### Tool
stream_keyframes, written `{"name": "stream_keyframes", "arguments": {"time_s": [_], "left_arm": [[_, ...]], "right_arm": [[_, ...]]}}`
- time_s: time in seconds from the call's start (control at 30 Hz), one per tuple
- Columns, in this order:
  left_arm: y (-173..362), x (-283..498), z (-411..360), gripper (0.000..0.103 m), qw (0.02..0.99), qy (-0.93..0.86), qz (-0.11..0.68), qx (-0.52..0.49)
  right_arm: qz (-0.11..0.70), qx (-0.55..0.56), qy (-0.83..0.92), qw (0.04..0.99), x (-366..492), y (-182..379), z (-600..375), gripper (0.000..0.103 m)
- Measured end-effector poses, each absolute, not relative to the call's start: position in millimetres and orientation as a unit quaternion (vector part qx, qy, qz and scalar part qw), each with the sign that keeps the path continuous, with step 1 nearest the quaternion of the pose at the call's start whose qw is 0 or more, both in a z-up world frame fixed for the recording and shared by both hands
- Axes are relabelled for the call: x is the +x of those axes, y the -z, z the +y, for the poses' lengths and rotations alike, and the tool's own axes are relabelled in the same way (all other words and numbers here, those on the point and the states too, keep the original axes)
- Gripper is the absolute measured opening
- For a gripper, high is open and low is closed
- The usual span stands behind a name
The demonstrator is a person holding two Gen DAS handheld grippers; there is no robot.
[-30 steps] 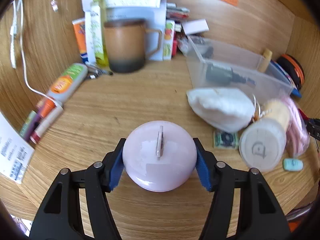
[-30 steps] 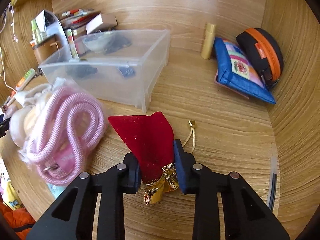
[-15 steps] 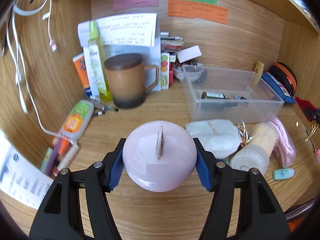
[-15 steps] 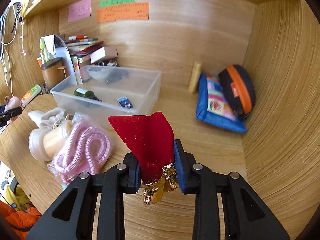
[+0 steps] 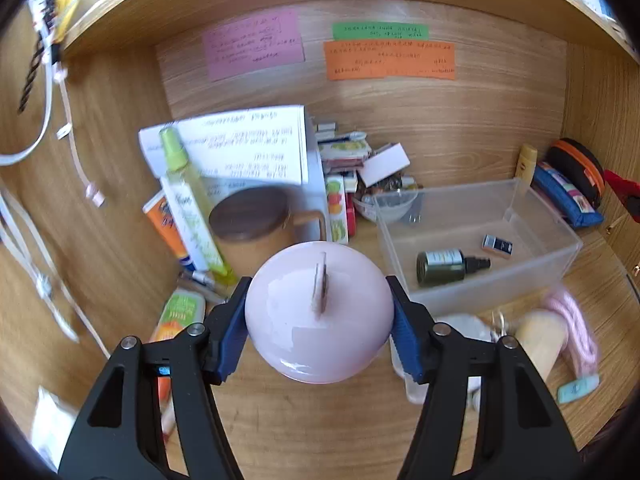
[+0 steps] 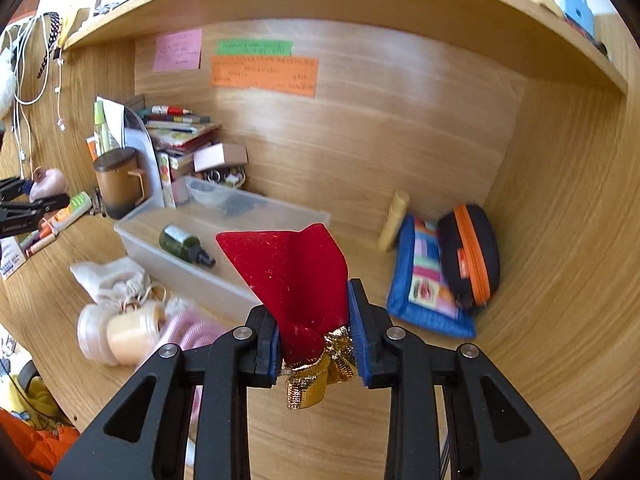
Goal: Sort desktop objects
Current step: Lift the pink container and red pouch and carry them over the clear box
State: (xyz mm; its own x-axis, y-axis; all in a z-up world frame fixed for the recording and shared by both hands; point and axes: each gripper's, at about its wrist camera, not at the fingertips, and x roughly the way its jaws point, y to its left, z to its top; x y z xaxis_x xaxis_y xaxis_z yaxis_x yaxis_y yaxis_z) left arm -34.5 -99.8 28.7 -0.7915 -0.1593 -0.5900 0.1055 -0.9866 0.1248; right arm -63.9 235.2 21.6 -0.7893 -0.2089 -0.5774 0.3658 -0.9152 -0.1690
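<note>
Left tongs [image 5: 319, 320] clamped on a pink round object [image 5: 319, 312], blue pads pressed to both its sides, carried clear above the tabletop [image 5: 304, 420]. Small flat stub standing on top of the pink object. Right tongs [image 6: 313, 340] nearly shut on the gold-trimmed neck of a red pouch [image 6: 292, 272], red cloth fanned upward ahead of the pads, also off the tabletop.

Clear plastic bin [image 5: 572, 240] at centre right, open-topped, holding a dark green bottle [image 5: 444, 266] lying on its side and a small black item [image 5: 497, 245], much of the floor bare. Near rim of the bin just beyond the pink object's right side in the left wrist view.

Left side crowded: brown lidded mug [image 5: 256, 232], upright green spray bottle [image 5: 188, 200], orange tube, papers and stacked boxes against the back wall. White cables hanging along the left wall.

In front of the bin: white cloth bag [image 6: 112, 280], cream spool [image 6: 128, 330], pink rope [image 5: 572, 328], small teal item [image 5: 578, 388], lying close together near the front edge.

Right corner: blue patterned pouch [image 6: 428, 280] with black-and-orange case [image 6: 472, 252] leaning on it, cream tube [image 6: 394, 220] upright beside. Open tabletop between bin and blue pouch. Shelf overhead bounding the alcove.
</note>
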Motion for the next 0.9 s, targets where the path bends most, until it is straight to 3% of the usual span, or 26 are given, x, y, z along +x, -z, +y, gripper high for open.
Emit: {"name": "stream_keyframes", "arguments": {"time_s": [0.43,0.9], "left_arm": [[-53.9,-105.4,-97.1,0.063,-0.003,0.945,-0.021,0.327],[-34.2,-171.4,-55.3,0.063,-0.065,0.926,-0.046,0.37]], "right_arm": [[0.148,0.288,0.926,0.193,-106.4,-29.5,192.6,0.025],[0.154,0.315,0.908,0.228,-164.4,-13.6,150.0,0.026]]}}
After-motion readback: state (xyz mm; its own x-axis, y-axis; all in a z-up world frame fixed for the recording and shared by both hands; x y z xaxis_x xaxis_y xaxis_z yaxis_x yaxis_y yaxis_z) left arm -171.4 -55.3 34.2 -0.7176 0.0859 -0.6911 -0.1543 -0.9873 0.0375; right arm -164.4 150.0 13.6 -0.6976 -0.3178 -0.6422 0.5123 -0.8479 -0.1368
